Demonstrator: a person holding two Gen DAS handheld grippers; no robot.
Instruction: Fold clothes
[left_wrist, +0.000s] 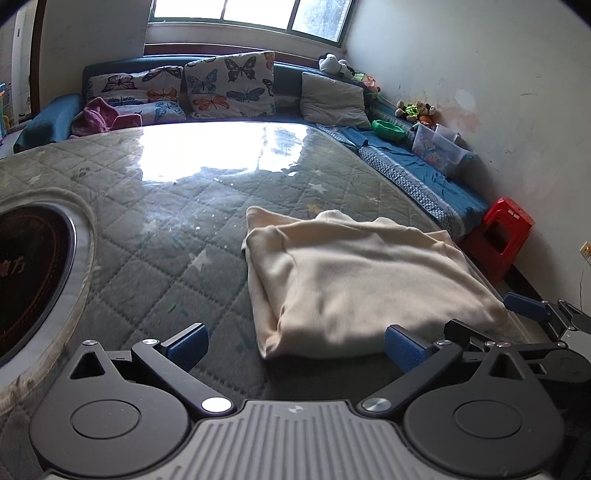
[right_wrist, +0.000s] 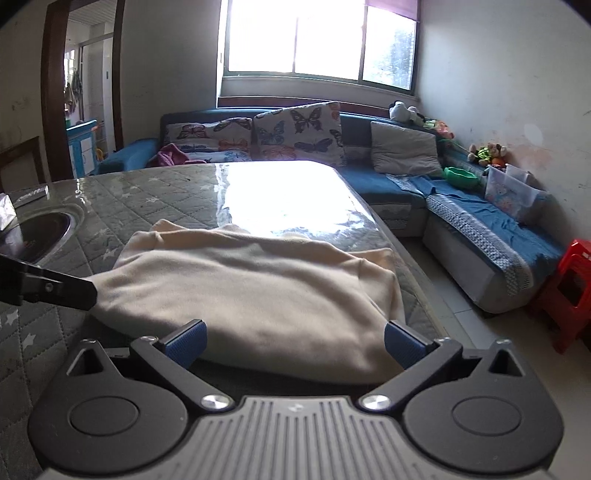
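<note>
A cream garment (left_wrist: 354, 273) lies folded into a thick rectangle on the quilted table cover (left_wrist: 155, 229), near the table's right edge. It also shows in the right wrist view (right_wrist: 251, 284). My left gripper (left_wrist: 295, 345) is open and empty, just short of the garment's near left corner. My right gripper (right_wrist: 293, 341) is open and empty, its fingers spread along the garment's near edge. The right gripper's finger also shows at the right of the left wrist view (left_wrist: 528, 306). Part of the left gripper shows at the left of the right wrist view (right_wrist: 51, 286).
A round black cooktop (left_wrist: 29, 273) is set into the table at the left. A blue corner sofa (right_wrist: 476, 236) with butterfly cushions (left_wrist: 229, 85), toys and a clear box (left_wrist: 439, 147) runs behind and to the right. A red stool (left_wrist: 498, 236) stands on the floor at right.
</note>
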